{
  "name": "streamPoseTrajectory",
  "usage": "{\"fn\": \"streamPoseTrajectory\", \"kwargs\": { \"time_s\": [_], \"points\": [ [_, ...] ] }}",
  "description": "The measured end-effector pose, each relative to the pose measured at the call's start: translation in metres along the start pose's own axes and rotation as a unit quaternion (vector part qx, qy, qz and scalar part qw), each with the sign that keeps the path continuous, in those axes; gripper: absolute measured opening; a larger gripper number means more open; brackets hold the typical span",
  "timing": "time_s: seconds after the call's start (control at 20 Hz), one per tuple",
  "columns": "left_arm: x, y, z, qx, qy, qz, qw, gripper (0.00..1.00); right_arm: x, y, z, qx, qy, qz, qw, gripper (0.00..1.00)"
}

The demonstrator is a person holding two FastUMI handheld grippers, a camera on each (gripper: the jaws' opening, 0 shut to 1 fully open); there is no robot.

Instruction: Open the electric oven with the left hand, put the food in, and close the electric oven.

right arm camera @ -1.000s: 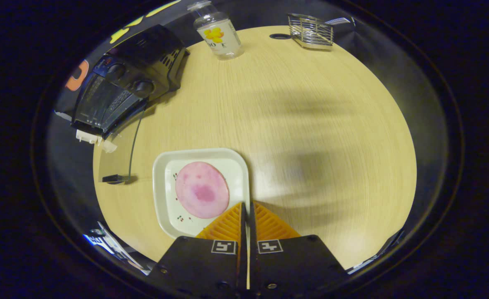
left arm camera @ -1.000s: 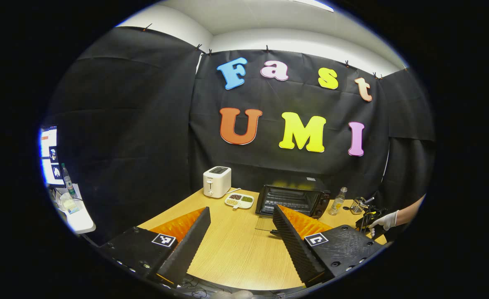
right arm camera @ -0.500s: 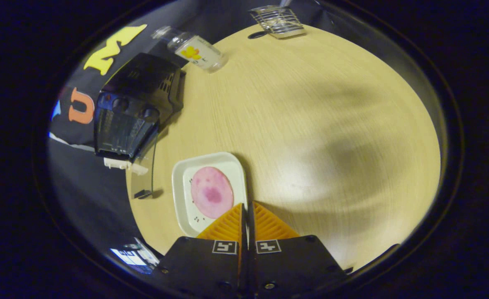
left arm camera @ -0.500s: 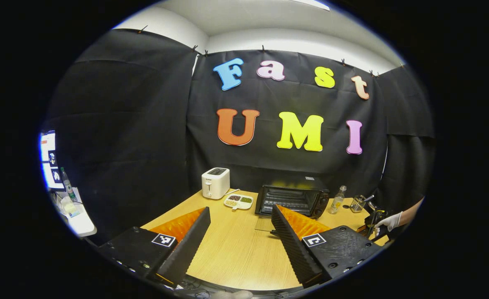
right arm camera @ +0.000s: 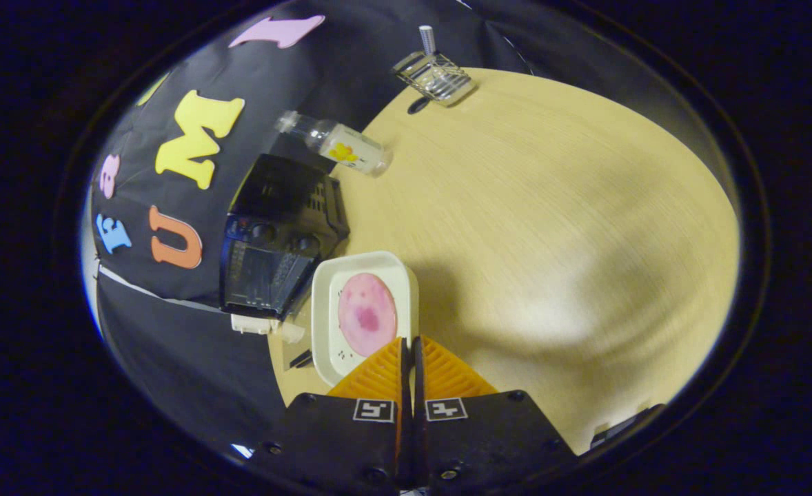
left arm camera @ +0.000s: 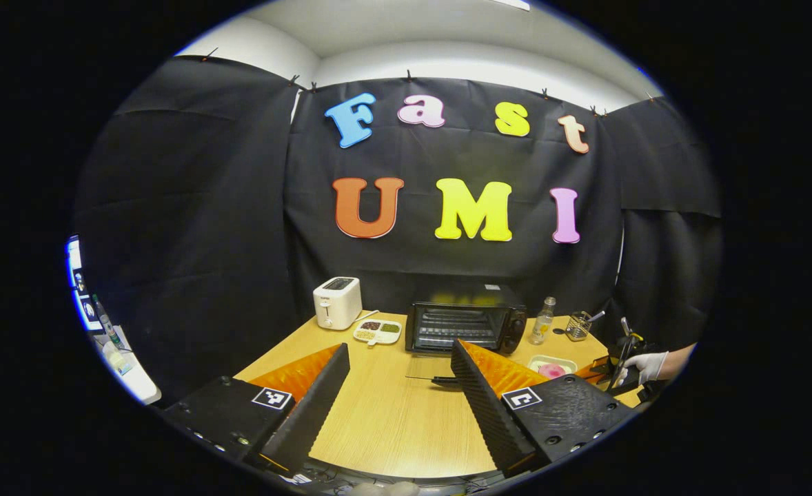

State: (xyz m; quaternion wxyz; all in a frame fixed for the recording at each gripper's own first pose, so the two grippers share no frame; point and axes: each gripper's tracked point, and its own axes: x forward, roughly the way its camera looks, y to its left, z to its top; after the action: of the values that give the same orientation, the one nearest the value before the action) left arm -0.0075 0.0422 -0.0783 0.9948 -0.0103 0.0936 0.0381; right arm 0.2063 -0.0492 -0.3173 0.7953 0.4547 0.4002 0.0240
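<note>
Wooden desk in a black-draped booth, electric oven open at the back.
Left gripper view: left gripper jaws wide, empty. Right gripper view: right gripper jaws pinched on the white tray of ham, beside the oven.

I log: black oven, door dropped flat open, at table's back; round pink food slice flat on white tray near it
</note>
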Motion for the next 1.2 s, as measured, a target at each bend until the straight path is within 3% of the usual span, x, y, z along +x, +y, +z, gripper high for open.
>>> {"fn": "streamPoseTrajectory", "kwargs": {
  "time_s": [0.3, 0.4, 0.5, 0.8, 1.15, 1.2],
  "points": [
    [-0.009, -0.015, -0.004, 0.026, 0.013, -0.028, 0.999, 0.95, -0.002, 0.068, -0.05, 0.049, -0.048, 0.036, 0.997, 0.0],
    [-0.012, -0.015, -0.004, 0.031, 0.019, -0.03, 0.999, 0.95, 0.01, 0.084, -0.068, 0.073, -0.058, 0.032, 0.995, 0.04],
    [-0.013, -0.014, 0.002, 0.029, 0.021, -0.029, 0.999, 0.95, 0.024, 0.094, -0.088, 0.087, -0.072, 0.01, 0.994, 0.0],
    [-0.015, 0.019, 0.017, 0.029, 0.023, 0.011, 0.999, 0.95, 0.08, 0.143, -0.127, 0.093, -0.076, 0.006, 0.993, 0.03],
    [-0.002, 0.052, 0.012, 0.038, 0.044, 0.067, 0.996, 0.95, 0.146, 0.196, -0.118, 0.1, -0.066, 0.024, 0.992, 0.0],
    [0.005, 0.055, 0.01, 0.035, 0.048, 0.075, 0.995, 0.95, 0.155, 0.199, -0.112, 0.098, -0.066, 0.021, 0.993, 0.04]
  ]
}}
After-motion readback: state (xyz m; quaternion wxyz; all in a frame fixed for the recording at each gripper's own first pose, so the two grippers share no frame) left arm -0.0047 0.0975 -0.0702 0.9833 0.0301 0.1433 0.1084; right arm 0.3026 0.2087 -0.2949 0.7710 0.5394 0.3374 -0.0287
